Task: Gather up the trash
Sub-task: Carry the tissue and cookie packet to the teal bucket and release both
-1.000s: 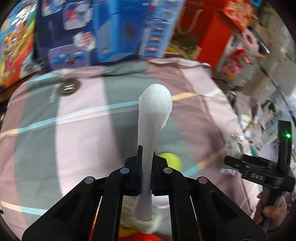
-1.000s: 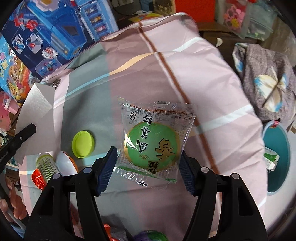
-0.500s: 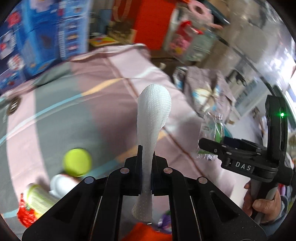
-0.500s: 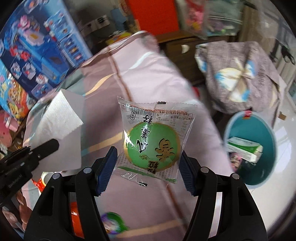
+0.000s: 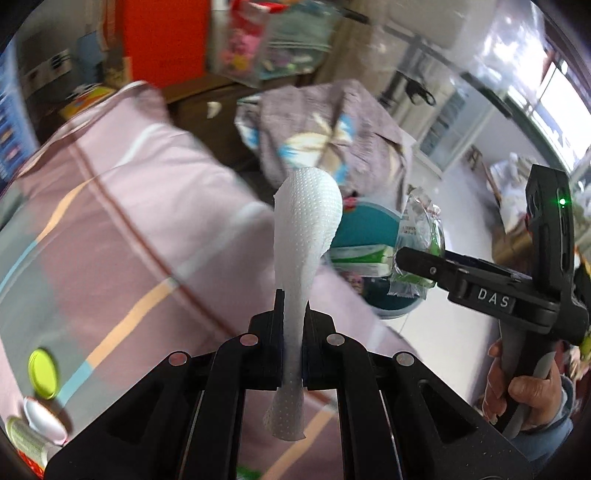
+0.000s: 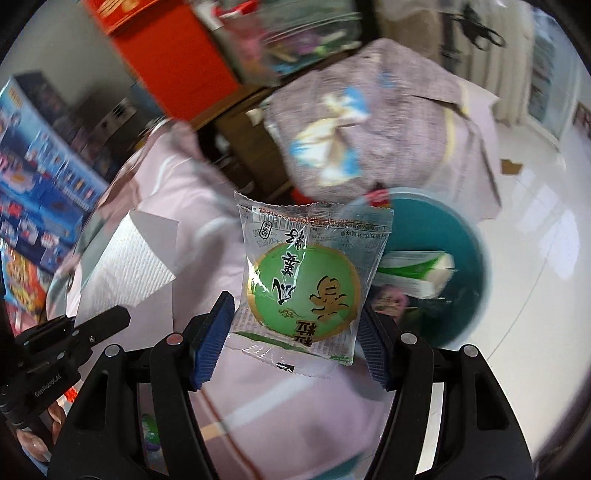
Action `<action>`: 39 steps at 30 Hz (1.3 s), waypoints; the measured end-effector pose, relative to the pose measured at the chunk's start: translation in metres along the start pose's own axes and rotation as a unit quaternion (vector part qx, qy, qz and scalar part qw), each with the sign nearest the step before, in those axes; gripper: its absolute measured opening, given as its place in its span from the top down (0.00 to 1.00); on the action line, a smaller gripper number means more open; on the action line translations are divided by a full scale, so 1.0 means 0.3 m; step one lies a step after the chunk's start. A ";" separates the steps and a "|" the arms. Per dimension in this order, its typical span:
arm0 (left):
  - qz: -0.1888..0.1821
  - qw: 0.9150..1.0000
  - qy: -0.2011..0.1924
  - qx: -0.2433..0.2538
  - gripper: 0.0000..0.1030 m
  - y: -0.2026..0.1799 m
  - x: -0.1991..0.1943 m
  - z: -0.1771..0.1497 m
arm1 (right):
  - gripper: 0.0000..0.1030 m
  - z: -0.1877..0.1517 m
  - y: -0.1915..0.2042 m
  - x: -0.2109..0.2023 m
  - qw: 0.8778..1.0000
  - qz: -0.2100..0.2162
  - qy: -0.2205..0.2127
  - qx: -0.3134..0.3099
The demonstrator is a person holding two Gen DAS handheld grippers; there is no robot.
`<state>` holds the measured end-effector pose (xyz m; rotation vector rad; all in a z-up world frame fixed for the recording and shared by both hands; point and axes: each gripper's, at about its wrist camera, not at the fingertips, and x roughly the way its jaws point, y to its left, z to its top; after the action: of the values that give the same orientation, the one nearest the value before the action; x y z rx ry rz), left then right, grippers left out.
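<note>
Left wrist view: the left hand-held gripper [image 5: 293,314] clamps an upright paper towel [image 5: 306,221]; the right hand-held gripper [image 6: 295,325] pinches an upside-down snack packet [image 6: 308,284], the bin [image 6: 476,258] behind it blurred.

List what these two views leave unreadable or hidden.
- Teal bin, right wrist view: the green snack packet covers its near side.
- Teal bin, left wrist view: the white tissue and right gripper block it.
- Shelf clutter: motion blur.
- Items at lower left, left wrist view: cut off by the edge.

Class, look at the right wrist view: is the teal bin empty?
No. The teal bin already holds a green and white carton, seen just past the snack packet in the right gripper.
</note>
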<state>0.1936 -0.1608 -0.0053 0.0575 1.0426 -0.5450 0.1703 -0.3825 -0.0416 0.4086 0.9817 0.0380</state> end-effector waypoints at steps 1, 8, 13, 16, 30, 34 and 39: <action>-0.003 1.000 0.003 0.005 0.93 -0.022 0.015 0.011 | 0.40 0.005 -0.044 -0.013 1.000 -0.002 -0.004 0.010; -0.031 0.998 0.028 0.041 0.93 -0.219 0.151 0.102 | 0.39 0.020 -0.274 -0.074 0.998 -0.023 -0.021 0.057; -0.043 0.995 0.054 0.068 0.93 -0.342 0.277 0.137 | 0.39 0.021 -0.387 -0.080 0.996 -0.036 -0.017 0.082; -0.052 0.994 0.071 0.066 0.93 -0.374 0.346 0.151 | 0.39 0.025 -0.426 -0.078 0.995 -0.042 -0.012 0.089; -0.021 0.995 0.082 0.057 0.15 -0.383 0.463 0.164 | 0.39 0.052 -0.483 -0.032 0.994 -0.049 0.010 0.094; -0.015 0.995 0.081 0.056 0.09 -0.358 0.451 0.145 | 0.39 0.065 -0.470 -0.005 0.995 -0.045 0.018 0.090; -0.010 0.996 0.082 0.045 0.08 -0.313 0.430 0.121 | 0.38 0.081 -0.439 0.029 0.995 -0.042 0.029 0.081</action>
<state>0.2298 -0.3047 -0.0744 0.1733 1.1801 -0.6128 0.1750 -0.5099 -0.0832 0.5164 1.0614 -0.1064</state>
